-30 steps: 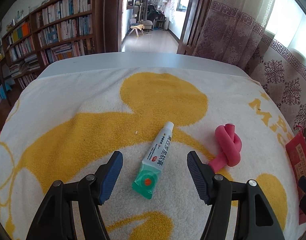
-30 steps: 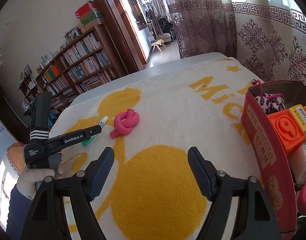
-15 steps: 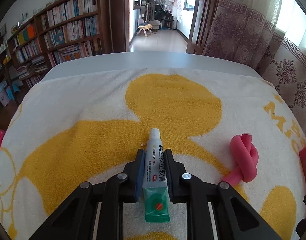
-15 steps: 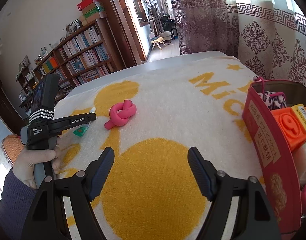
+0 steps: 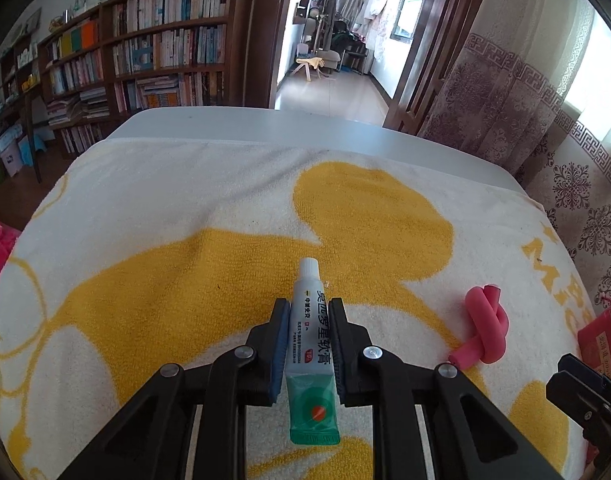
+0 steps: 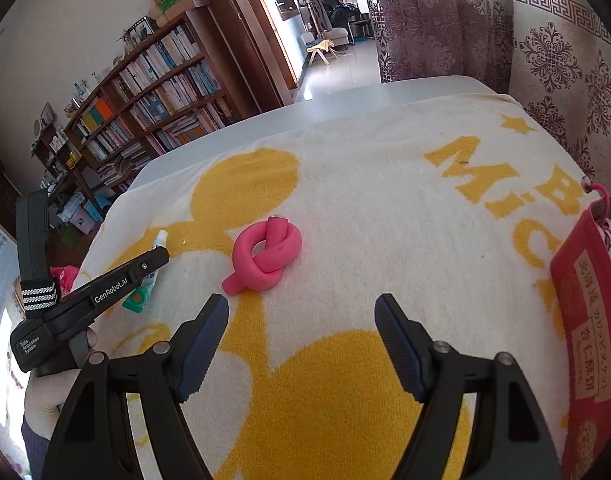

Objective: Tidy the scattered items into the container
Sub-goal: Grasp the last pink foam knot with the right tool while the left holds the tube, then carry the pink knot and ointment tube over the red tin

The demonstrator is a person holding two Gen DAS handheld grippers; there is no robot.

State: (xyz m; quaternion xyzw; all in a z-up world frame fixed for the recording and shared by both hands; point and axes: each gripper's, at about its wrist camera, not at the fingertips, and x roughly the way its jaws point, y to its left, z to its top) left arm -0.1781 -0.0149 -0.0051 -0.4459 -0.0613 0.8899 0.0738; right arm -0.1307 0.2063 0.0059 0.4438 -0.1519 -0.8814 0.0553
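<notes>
Left gripper [image 5: 308,334]: clamped on small white-and-green ointment tube [image 5: 311,354], cap far, crimped tail near.
Slip risk: narrow pinch on soft tube; could pivot or squeeze out when lifted.
Knot: pink foam rope knot [image 6: 266,255] loose, centre.
Right gripper [image 6: 301,346]: wide apart, empty.
Container: red box [image 6: 589,320], right edge.
Surface: yellow-and-white terry towel [image 6: 385,208]; could snag.
Room: bookshelves [image 5: 145,64] far left.
</notes>
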